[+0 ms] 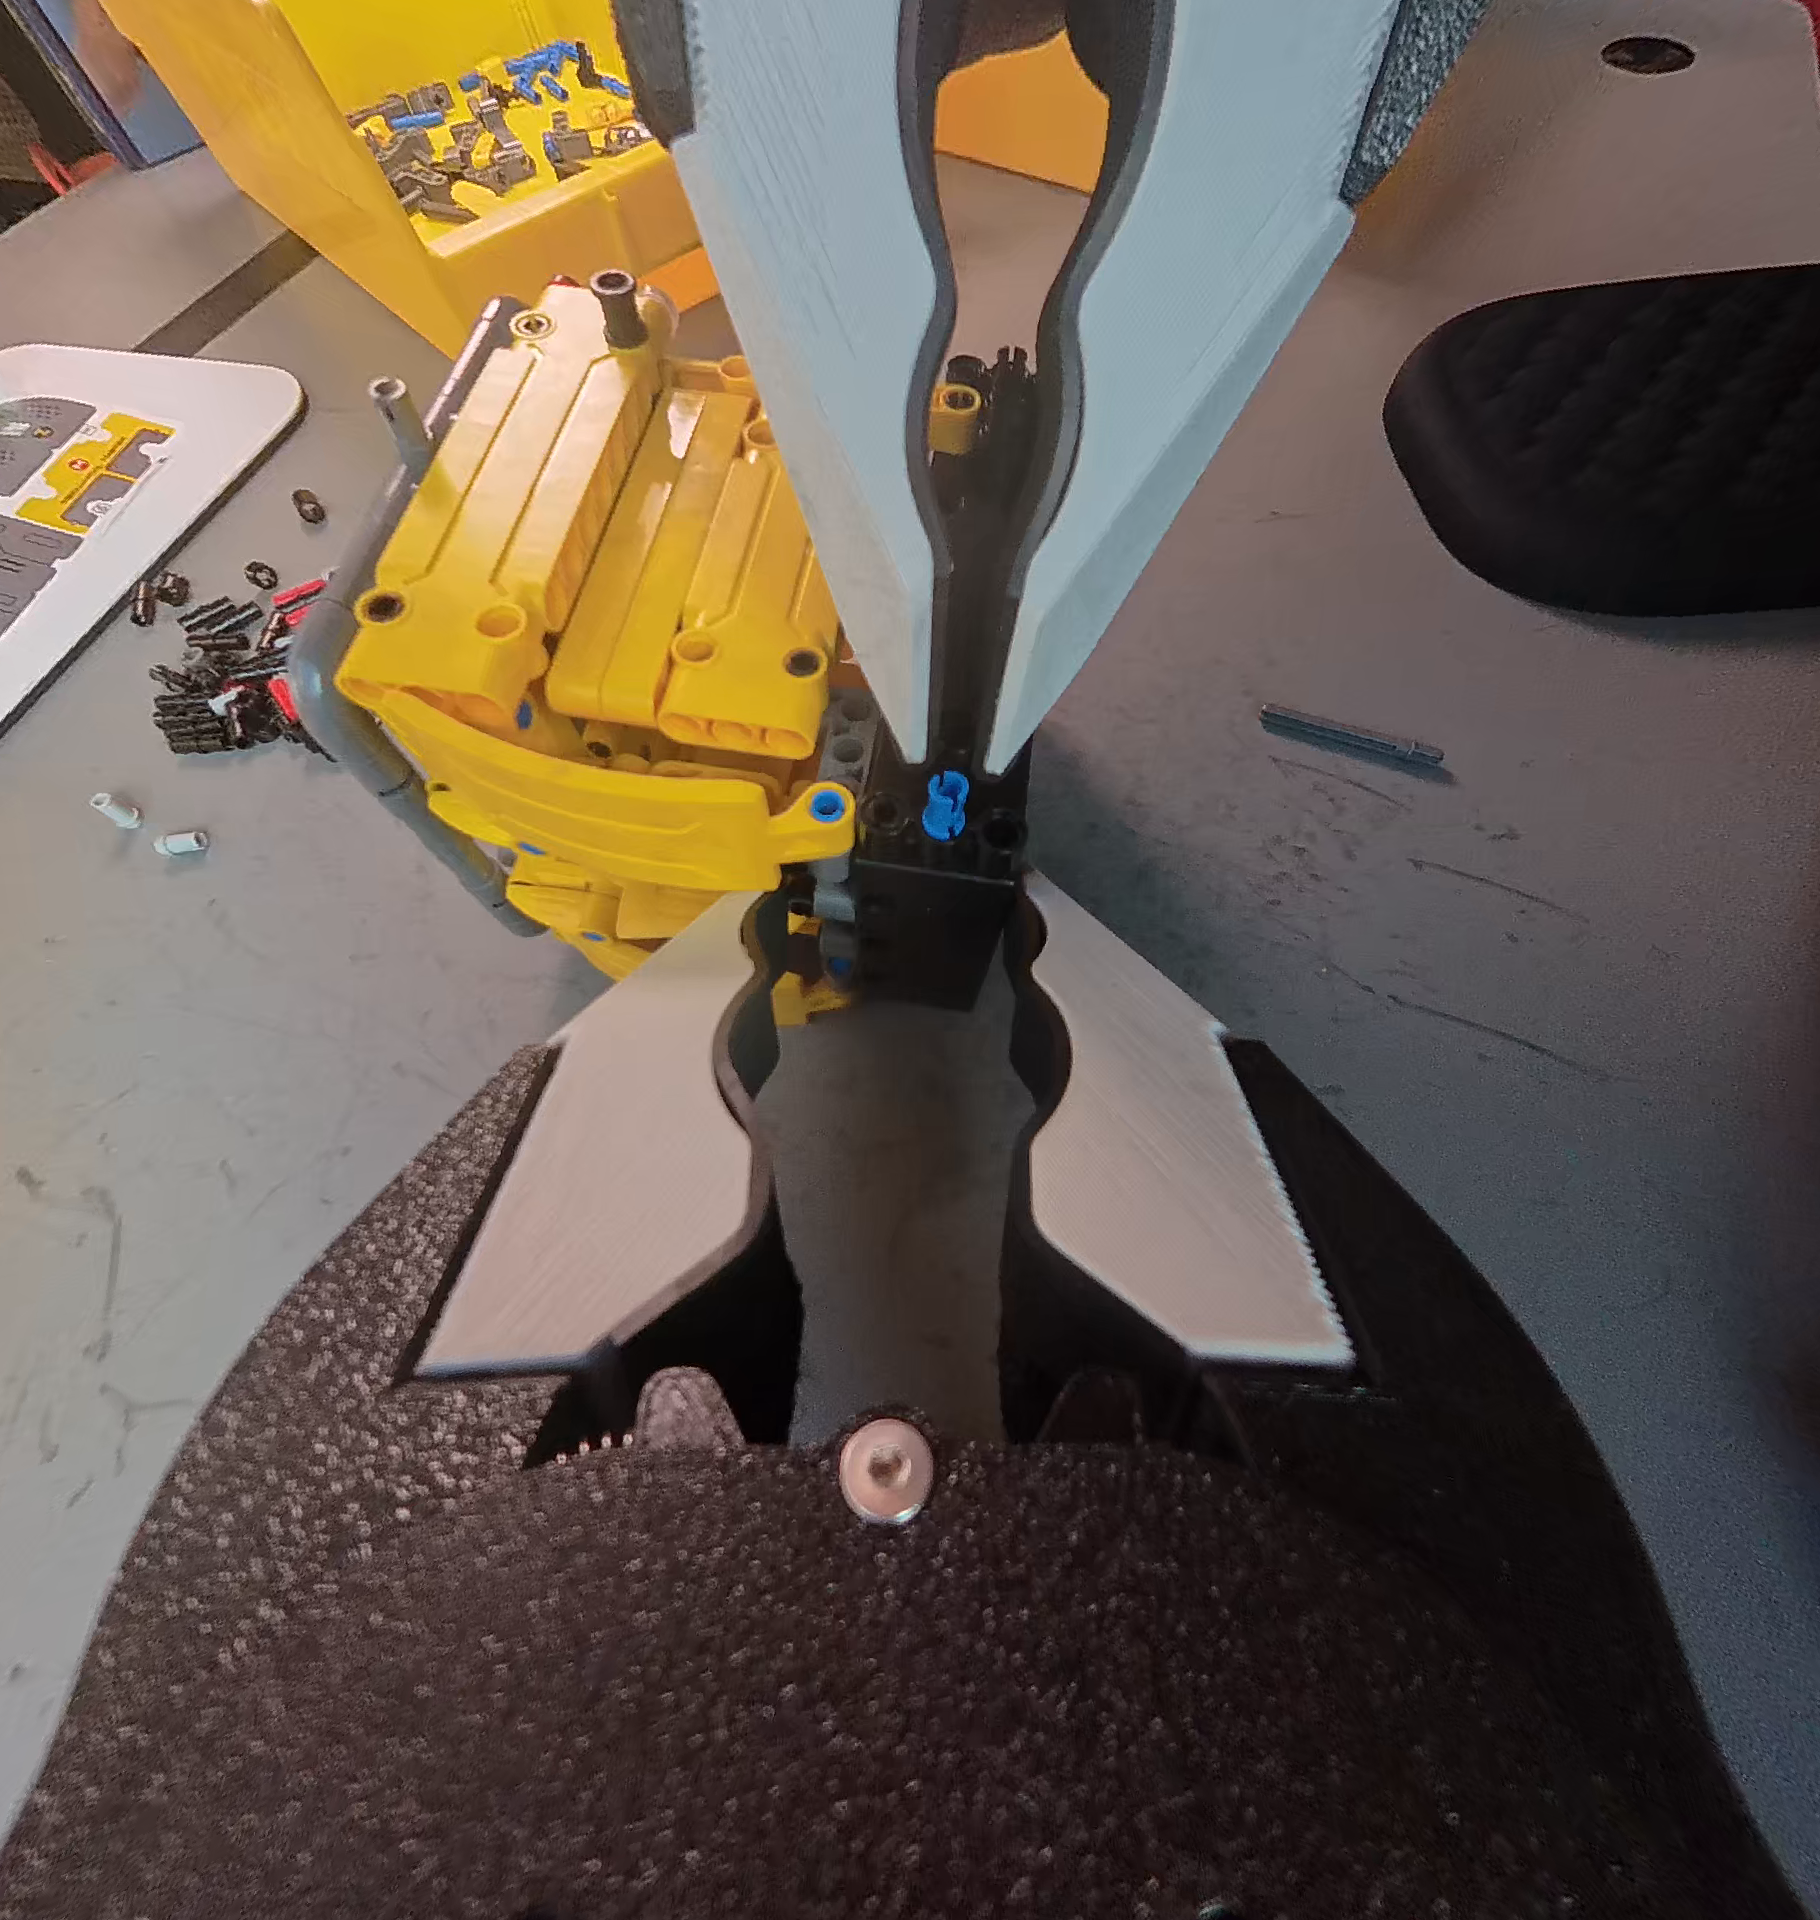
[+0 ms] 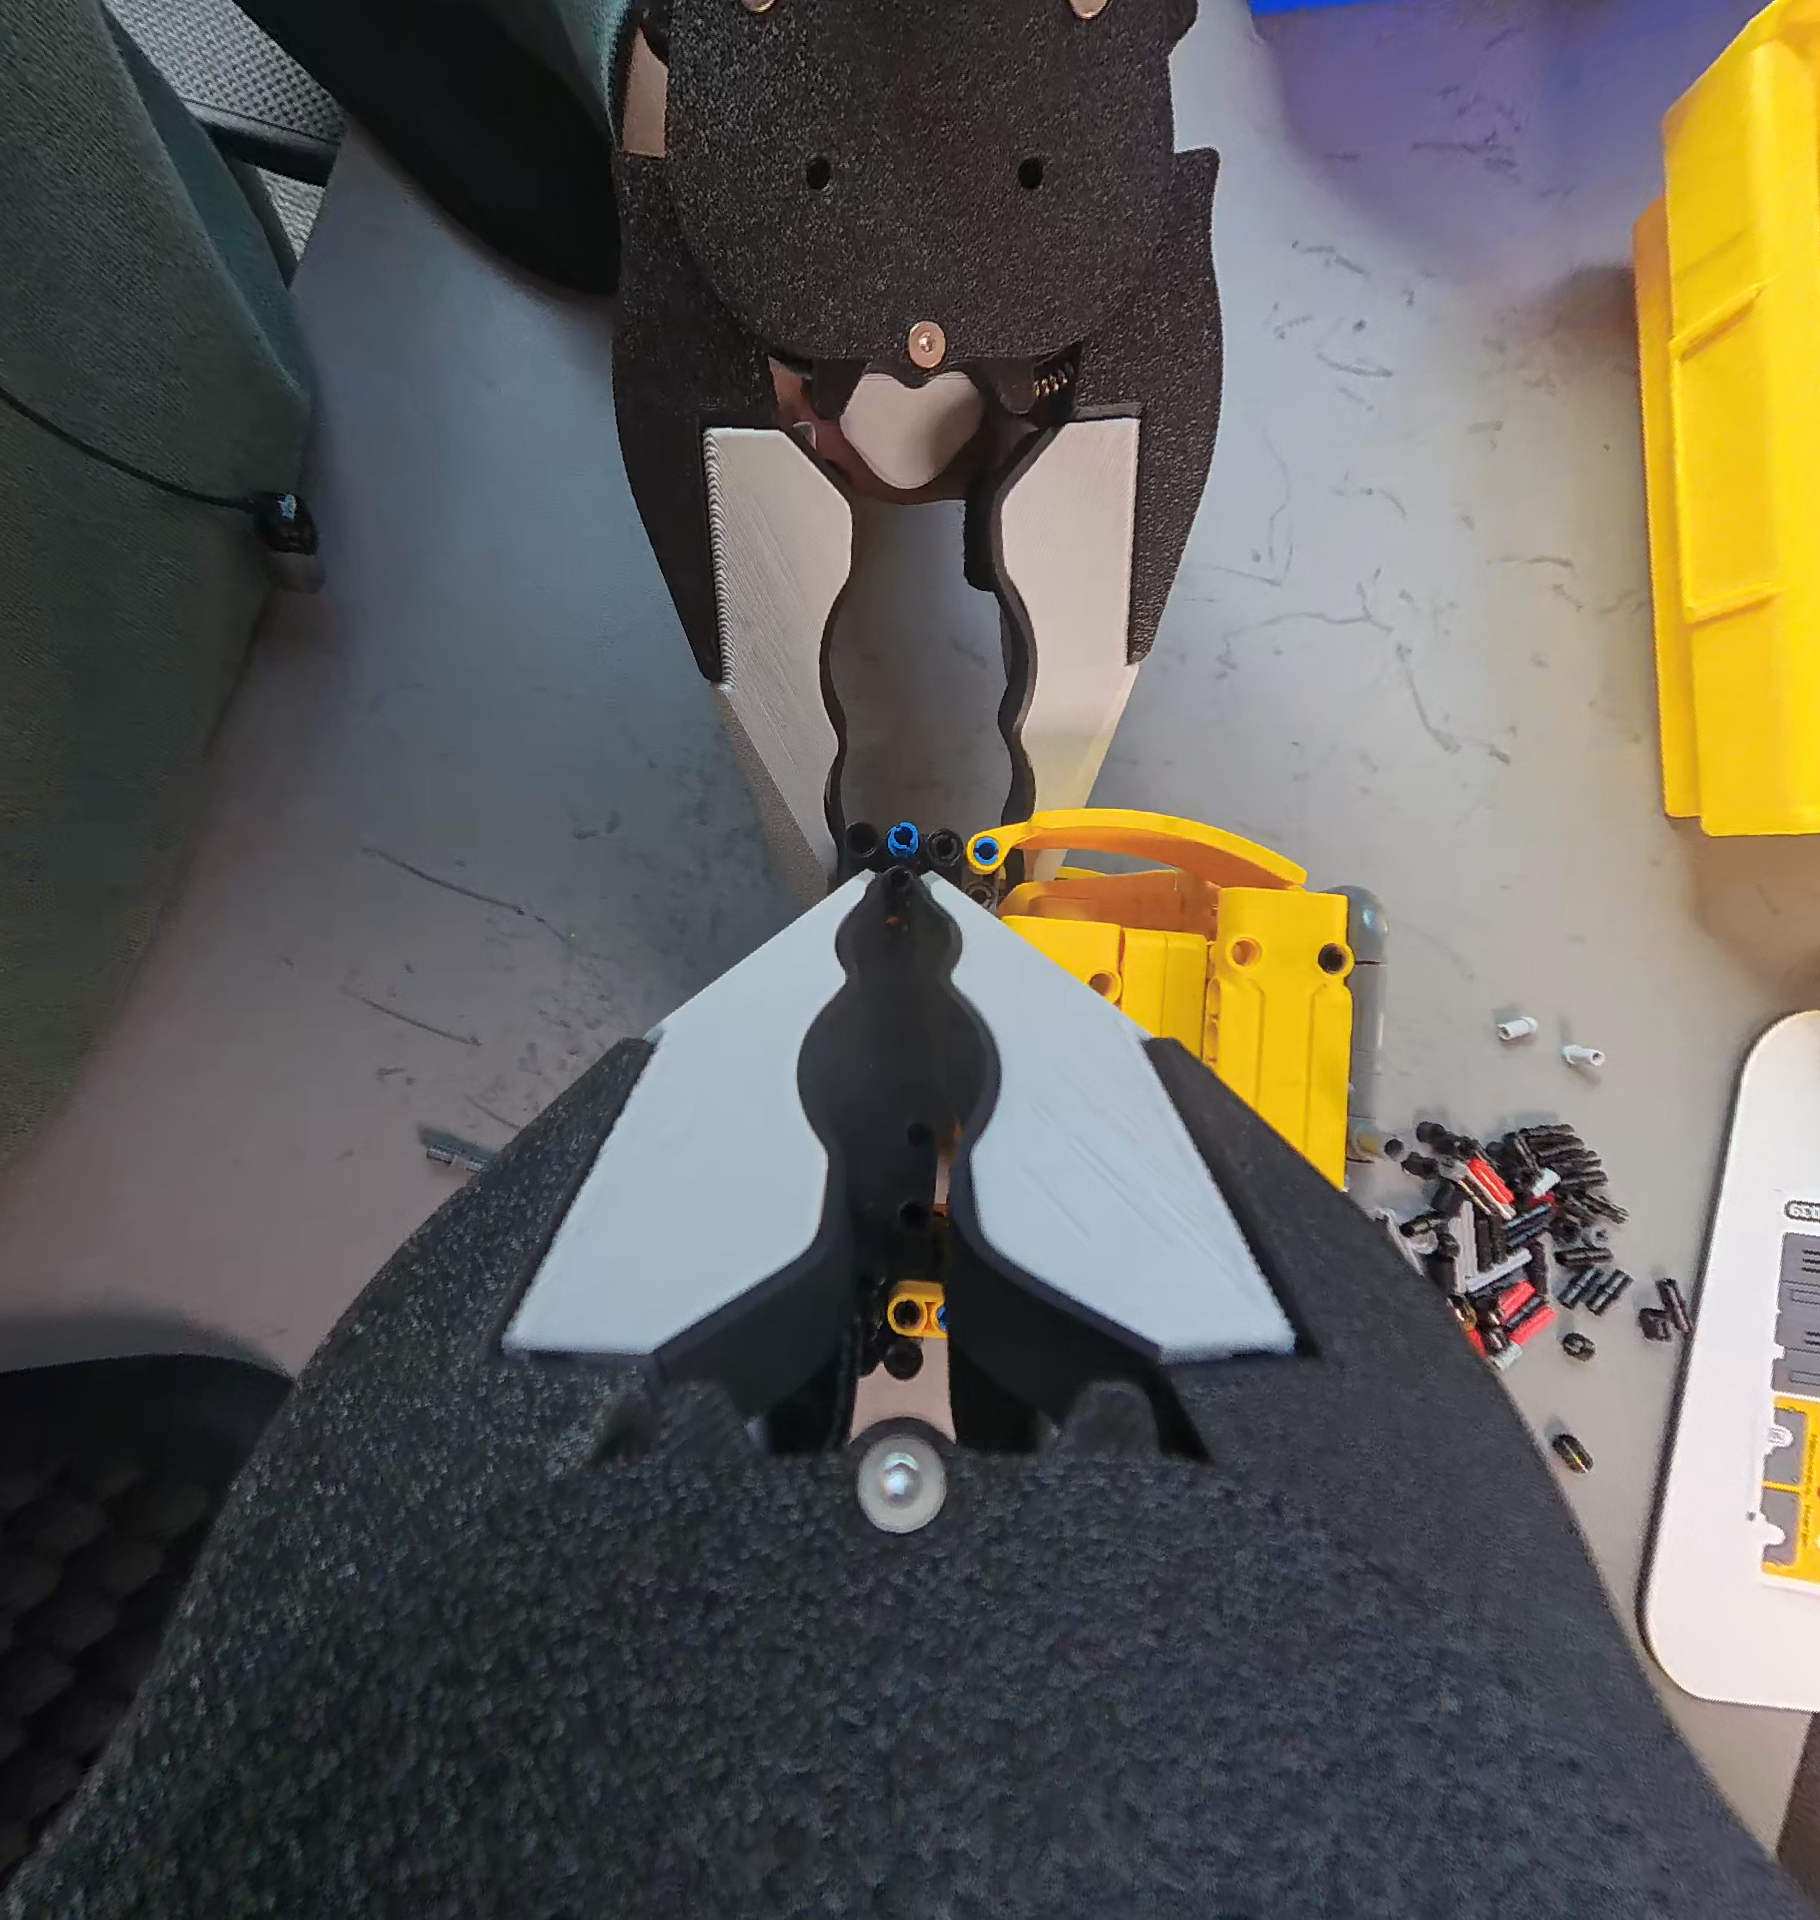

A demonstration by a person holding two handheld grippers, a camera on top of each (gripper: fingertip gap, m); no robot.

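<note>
A yellow brick-built model [image 1: 594, 582] lies on the grey table, with a black holed block [image 1: 937, 925] at its near end. A blue pin [image 1: 942, 810] stands in the block's middle hole. My left gripper [image 1: 890, 914] is closed on that block, one finger on each side. My right gripper [image 1: 963, 764] comes down from above with its tips just over the blue pin. In the right wrist view my right gripper [image 2: 901, 883] is shut on a small black pin [image 2: 898, 891], right next to the blue pin [image 2: 901, 840]. The left gripper [image 2: 932, 831] and the model [image 2: 1270, 997] show beyond it.
A yellow parts bin [image 1: 532, 208] stands behind the model. A pile of black and red pins [image 1: 220, 675], a white board with a printed sheet [image 1: 54, 499] and small white pieces [image 1: 116, 808] lie left. A grey axle [image 1: 1353, 736] and a black pad [image 1: 1654, 436] lie right. The gap from one gripper's tips to the other's is roughly 4 cm.
</note>
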